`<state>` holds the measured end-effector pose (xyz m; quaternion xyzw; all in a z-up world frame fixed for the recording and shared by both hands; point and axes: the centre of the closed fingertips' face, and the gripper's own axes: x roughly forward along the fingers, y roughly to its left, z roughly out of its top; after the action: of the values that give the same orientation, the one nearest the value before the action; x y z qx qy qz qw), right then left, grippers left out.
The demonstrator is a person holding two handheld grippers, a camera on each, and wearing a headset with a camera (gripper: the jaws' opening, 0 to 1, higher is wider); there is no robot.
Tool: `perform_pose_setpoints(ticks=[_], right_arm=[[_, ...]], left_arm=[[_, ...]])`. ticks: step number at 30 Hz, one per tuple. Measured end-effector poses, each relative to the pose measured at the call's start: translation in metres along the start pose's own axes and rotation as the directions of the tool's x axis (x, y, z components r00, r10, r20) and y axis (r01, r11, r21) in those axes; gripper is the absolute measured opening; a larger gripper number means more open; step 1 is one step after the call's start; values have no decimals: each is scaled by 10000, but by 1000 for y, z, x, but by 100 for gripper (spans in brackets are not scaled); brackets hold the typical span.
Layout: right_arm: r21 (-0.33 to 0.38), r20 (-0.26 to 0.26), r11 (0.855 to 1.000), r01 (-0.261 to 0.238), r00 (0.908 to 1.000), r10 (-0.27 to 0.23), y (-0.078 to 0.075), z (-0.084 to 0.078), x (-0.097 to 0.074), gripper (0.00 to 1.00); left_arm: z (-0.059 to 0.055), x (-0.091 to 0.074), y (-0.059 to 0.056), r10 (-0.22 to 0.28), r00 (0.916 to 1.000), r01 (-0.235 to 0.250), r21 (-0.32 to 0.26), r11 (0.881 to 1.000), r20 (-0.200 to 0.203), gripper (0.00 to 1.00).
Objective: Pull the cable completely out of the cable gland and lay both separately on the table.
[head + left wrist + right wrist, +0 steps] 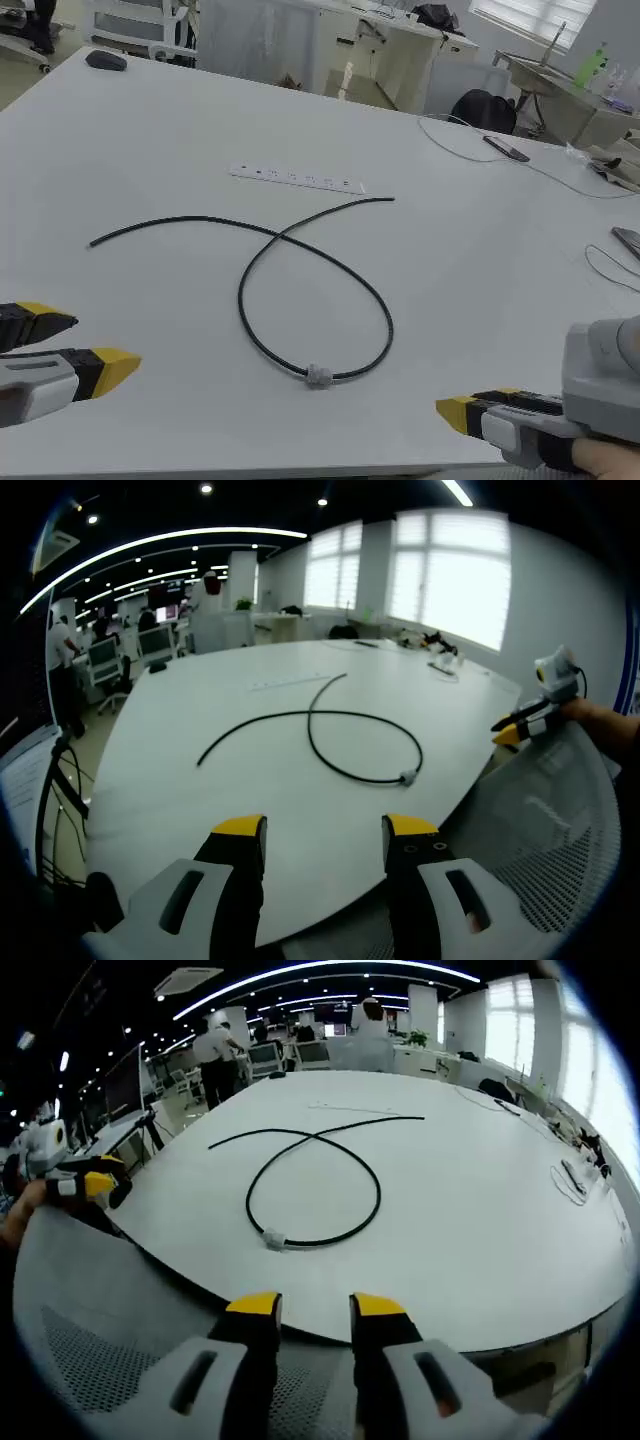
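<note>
Black cable (240,295), just one, lies looped on the white counter (480,280) with one small grey gland (319,376) threaded on it, one white power strip (296,180) beyond, while my left gripper (325,830) holds its jaws wide and my right gripper (315,1310) narrower, both empty.

Tabletop (480,280) lying open along the near edge and right side | cable (239,295) looping across the centre, crossing itself, cable gland (319,376) sitting on its near arc | white strip (295,180) lying just beyond | phone (506,149) resting far right
</note>
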<state>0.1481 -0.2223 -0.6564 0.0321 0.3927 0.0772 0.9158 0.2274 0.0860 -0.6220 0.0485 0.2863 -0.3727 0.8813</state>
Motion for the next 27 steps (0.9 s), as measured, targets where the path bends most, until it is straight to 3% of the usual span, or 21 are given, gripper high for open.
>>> perform_pose_setpoints(ticks=[7,12,17,21,27], right_arm=[[-62,-115,9999,-108,9999,107,1,-1,1,30],[-9,6,9999,127,9999,-127,-3,0,0,37],[-63,-17,10000,31,10000,-31,-1,0,0,35],[-41,28,10000,28,10000,-28,-2,0,0,35],[-66,16,10000,-15,10000,15,-1,0,0,34]], left_arm=[[-1,0,2,85,9999,-85,-9,10000,-79,43],[-2,0,0,1,9999,1,146,9999,-170,42],[-5,0,-1,-17,9995,20,122,9999,-306,43],[-9,2,-4,-11,9977,60,716,9974,-682,44],[-10,2,-5,-142,9976,178,531,9984,-674,42]])
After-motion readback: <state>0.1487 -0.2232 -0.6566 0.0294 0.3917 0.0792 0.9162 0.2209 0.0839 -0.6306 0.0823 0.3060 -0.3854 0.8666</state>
